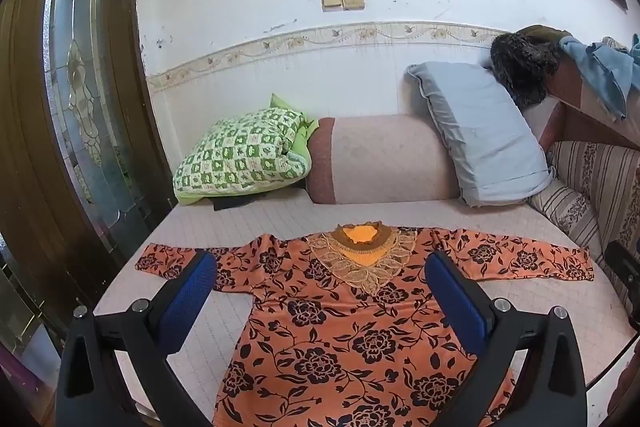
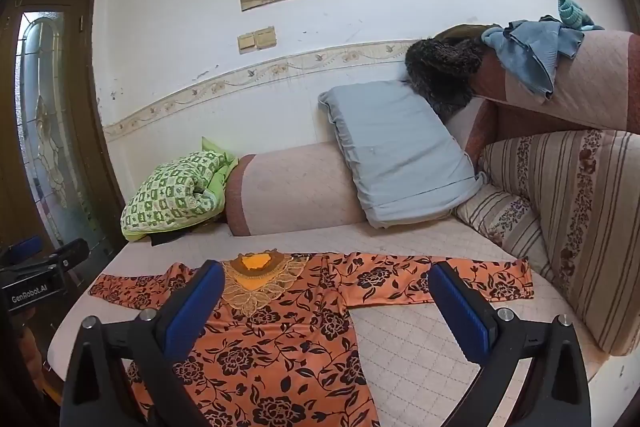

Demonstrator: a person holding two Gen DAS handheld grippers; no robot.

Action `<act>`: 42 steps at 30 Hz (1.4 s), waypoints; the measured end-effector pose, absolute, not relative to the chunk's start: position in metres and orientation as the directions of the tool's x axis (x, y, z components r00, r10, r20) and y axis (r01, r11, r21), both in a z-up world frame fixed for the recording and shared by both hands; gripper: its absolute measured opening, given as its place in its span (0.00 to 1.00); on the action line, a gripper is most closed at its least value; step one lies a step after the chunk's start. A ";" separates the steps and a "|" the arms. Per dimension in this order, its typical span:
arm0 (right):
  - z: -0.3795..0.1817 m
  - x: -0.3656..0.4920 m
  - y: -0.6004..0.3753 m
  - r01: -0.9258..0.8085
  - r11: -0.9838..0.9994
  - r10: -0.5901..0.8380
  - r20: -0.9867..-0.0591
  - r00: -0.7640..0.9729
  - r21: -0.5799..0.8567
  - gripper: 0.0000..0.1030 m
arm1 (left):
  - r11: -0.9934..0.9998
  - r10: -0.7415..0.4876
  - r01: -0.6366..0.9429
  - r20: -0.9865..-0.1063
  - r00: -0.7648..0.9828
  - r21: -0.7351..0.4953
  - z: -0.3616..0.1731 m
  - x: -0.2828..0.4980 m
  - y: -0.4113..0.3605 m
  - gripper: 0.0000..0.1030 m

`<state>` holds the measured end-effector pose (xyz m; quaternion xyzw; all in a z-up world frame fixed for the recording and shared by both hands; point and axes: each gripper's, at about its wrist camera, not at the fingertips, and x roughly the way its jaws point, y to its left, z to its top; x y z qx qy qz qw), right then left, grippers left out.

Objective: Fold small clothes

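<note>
An orange top with black flowers [image 1: 344, 331] [image 2: 280, 343] lies flat on the pale quilted mattress [image 1: 240, 223], front up, both long sleeves spread sideways, lace collar [image 1: 360, 247] toward the wall. My left gripper [image 1: 320, 271] hovers above its chest, blue pads [image 1: 188, 291] wide apart, nothing between them. My right gripper [image 2: 326, 285] hangs open over the top's right shoulder and sleeve [image 2: 460, 279], holding nothing. The left gripper's body [image 2: 36, 279] shows at the left edge of the right wrist view.
Behind the top sit a green checked quilt [image 1: 244, 151], a pink bolster [image 1: 380, 159] and a grey pillow [image 1: 480, 131]. Striped cushions [image 2: 560, 219] line the right side; blue clothes [image 2: 532, 47] and a dark furry item [image 2: 444, 67] lie on top. A wooden door [image 1: 68, 107] stands left.
</note>
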<state>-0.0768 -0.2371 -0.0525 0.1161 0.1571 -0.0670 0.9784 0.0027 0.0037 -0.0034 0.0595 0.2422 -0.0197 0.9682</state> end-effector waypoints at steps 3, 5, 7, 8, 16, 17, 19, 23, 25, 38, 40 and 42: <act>-0.050 -0.076 -0.237 0.165 0.963 -0.090 -0.324 0.942 0.214 1.00 | 0.993 -0.040 0.089 -0.494 0.869 0.076 -0.014 0.007 0.003 1.00; -0.048 -0.077 -0.236 0.166 0.964 -0.093 -0.320 0.943 0.208 1.00 | 0.994 -0.044 0.091 -0.509 0.860 0.066 -0.023 0.008 0.002 1.00; -0.056 -0.075 -0.240 0.178 0.963 -0.104 -0.327 0.939 0.205 1.00 | 0.992 -0.050 0.104 -0.541 0.840 0.069 -0.036 0.009 -0.005 1.00; -0.057 -0.075 -0.241 0.179 0.962 -0.105 -0.327 0.939 0.205 1.00 | 0.992 -0.052 0.108 -0.563 0.825 0.067 -0.043 0.011 -0.008 1.00; -0.071 -0.070 -0.245 0.195 0.961 -0.112 -0.368 0.923 0.197 1.00 | 0.969 -0.227 0.230 -0.705 0.672 -0.093 -0.076 0.005 -0.026 1.00; -0.074 -0.071 -0.247 0.199 0.960 -0.114 -0.371 0.922 0.199 1.00 | 0.967 -0.238 0.233 -0.693 0.681 -0.104 -0.073 0.002 -0.024 1.00; -0.079 -0.071 -0.249 0.206 0.956 -0.116 -0.380 0.918 0.206 1.00 | 0.973 -0.218 0.214 -0.659 0.720 -0.088 -0.067 -0.003 -0.020 1.00; -0.083 -0.074 -0.253 0.211 0.952 -0.114 -0.382 0.917 0.222 1.00 | 0.990 -0.094 0.135 -0.577 0.811 0.029 -0.048 -0.008 -0.014 1.00; -0.081 -0.074 -0.250 0.209 0.952 -0.113 -0.377 0.919 0.226 1.00 | 0.990 -0.061 0.120 -0.560 0.826 0.070 -0.040 -0.008 -0.009 1.00; -0.092 -0.063 -0.223 0.139 0.968 -0.043 -0.406 0.913 0.210 1.00 | 0.992 0.019 0.061 -0.597 0.802 0.114 -0.055 0.011 0.009 1.00; -0.093 -0.061 -0.216 0.126 0.970 -0.029 -0.411 0.911 0.209 1.00 | 0.993 0.023 0.049 -0.600 0.800 0.103 -0.055 0.012 0.015 1.00; -0.095 -0.058 -0.209 0.111 0.972 -0.015 -0.418 0.908 0.207 1.00 | 0.995 0.021 0.043 -0.602 0.798 0.091 -0.054 0.013 0.020 1.00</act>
